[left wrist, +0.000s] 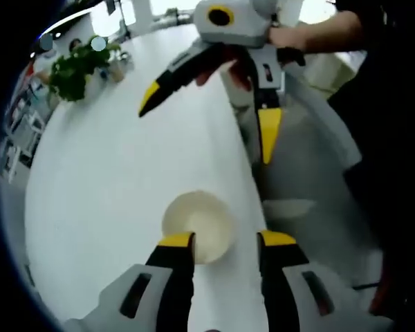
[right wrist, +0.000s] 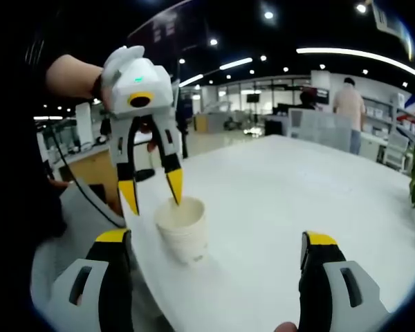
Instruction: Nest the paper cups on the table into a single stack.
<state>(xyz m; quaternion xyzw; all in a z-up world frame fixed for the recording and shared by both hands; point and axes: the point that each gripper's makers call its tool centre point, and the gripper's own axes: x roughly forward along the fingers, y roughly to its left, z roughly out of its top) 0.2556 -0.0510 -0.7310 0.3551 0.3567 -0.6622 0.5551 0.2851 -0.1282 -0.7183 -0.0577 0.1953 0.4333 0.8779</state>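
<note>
Paper cup upright near tabletop edge. Left gripper jaws apart, one tip near rim. Right gripper jaws apart, empty. Straddle rim, close gently, avoid crushing.

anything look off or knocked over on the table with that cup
Nothing is spilled or tipped. The paper cup stands upright, mouth up, and undamaged near the edge of the white table. The left gripper hovers open over it, one finger at its rim. The right gripper is open and holds nothing.
</note>
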